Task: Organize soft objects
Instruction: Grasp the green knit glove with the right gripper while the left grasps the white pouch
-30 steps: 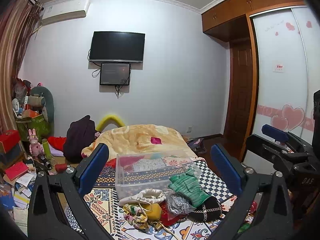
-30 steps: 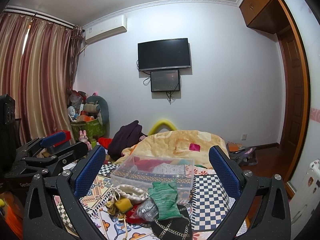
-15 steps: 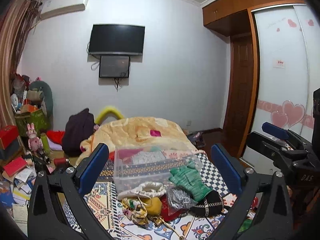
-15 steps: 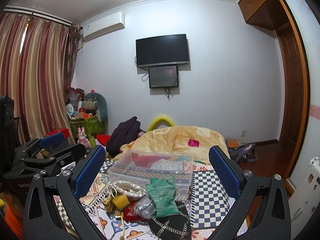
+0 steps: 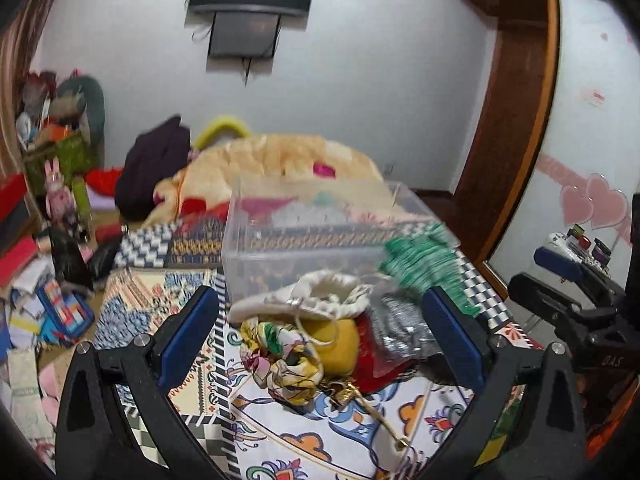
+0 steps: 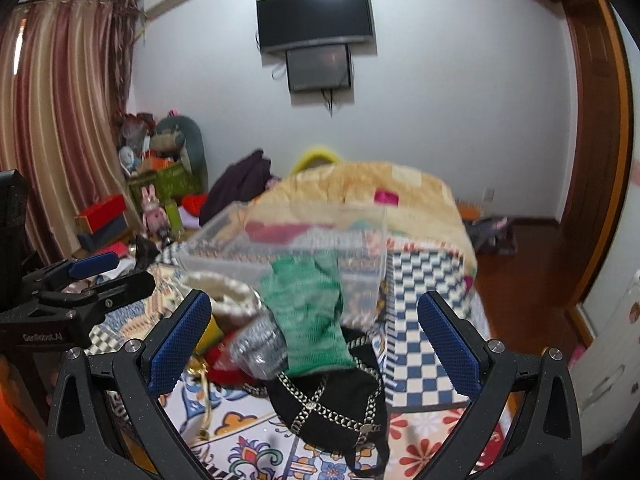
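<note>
A pile of soft things lies on the patterned bedspread (image 5: 320, 440) in front of a clear plastic box (image 5: 304, 236): a cream knit pouch (image 5: 320, 300), a floral scarf (image 5: 280, 364), a yellow item (image 5: 340, 340), a silver pouch (image 5: 400, 328), a green knit glove (image 5: 424, 256) and a black chain-trimmed cap (image 6: 336, 400). My left gripper (image 5: 320, 336) is open, its fingers either side of the pile. My right gripper (image 6: 316, 340) is open above the green glove (image 6: 312, 320) and cap.
An orange blanket (image 5: 280, 160) and a dark garment (image 5: 156, 160) lie behind the box (image 6: 288, 248). Clutter and toys (image 5: 52, 184) crowd the floor at left. A wardrobe (image 5: 580, 120) stands at right. A TV (image 6: 316, 16) hangs on the far wall.
Both grippers have moved forward and tilted down toward the pile, which now looks larger and closer. Both stay open and empty.
</note>
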Demonstrator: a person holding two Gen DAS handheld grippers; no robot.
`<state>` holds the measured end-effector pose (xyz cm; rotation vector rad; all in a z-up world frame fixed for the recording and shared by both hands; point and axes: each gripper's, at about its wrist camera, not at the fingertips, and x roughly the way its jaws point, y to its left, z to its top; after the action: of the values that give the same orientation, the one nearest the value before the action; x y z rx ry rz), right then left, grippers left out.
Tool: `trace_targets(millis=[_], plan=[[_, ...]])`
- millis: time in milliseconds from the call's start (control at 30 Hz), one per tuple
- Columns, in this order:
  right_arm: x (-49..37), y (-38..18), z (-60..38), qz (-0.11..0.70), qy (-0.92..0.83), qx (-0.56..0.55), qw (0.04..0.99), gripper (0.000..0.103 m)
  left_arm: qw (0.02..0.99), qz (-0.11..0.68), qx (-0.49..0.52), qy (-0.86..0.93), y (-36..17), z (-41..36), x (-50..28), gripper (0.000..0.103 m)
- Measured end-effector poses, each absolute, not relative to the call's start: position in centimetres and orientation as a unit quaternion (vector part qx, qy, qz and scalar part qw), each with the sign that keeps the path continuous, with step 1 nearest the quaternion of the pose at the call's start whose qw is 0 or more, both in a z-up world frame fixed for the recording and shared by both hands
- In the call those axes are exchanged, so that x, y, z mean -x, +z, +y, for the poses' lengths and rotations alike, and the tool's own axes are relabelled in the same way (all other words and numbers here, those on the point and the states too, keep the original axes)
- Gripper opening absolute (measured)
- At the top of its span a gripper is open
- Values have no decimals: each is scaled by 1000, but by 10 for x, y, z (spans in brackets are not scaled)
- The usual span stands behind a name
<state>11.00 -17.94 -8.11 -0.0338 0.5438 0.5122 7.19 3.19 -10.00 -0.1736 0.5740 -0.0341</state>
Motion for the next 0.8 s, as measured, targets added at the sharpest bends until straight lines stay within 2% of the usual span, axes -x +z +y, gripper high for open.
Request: trace_targets(millis=[67, 167, 233, 433, 500, 633, 700, 800], plan=[[-114, -88, -178, 280, 254, 14, 926, 103, 951, 292, 96, -17, -108, 37, -80, 100], [-124, -96, -175, 298, 255, 13, 920, 102, 944, 309, 112, -21, -119, 45, -97, 87], [-128, -100, -174, 305, 257, 12, 917, 99, 939, 321, 121, -24, -125, 49, -108, 85], [-144, -108, -168, 322, 270, 4, 908, 80, 932, 340, 123, -32, -139, 48, -127, 64], [-148, -110, -165, 327, 275, 3, 904, 69, 930, 344, 123, -34, -144, 48, -130, 55], [-150, -117, -157, 336, 282, 4, 899, 57, 930, 344, 125, -39, -150, 49, -130, 45], [-150, -118, -155, 338, 284, 6, 897, 47, 929, 345, 127, -40, -151, 50, -130, 34], [-149, -116, -155, 335, 285, 8, 898, 36, 928, 344, 134, -39, -151, 53, -126, 23]])
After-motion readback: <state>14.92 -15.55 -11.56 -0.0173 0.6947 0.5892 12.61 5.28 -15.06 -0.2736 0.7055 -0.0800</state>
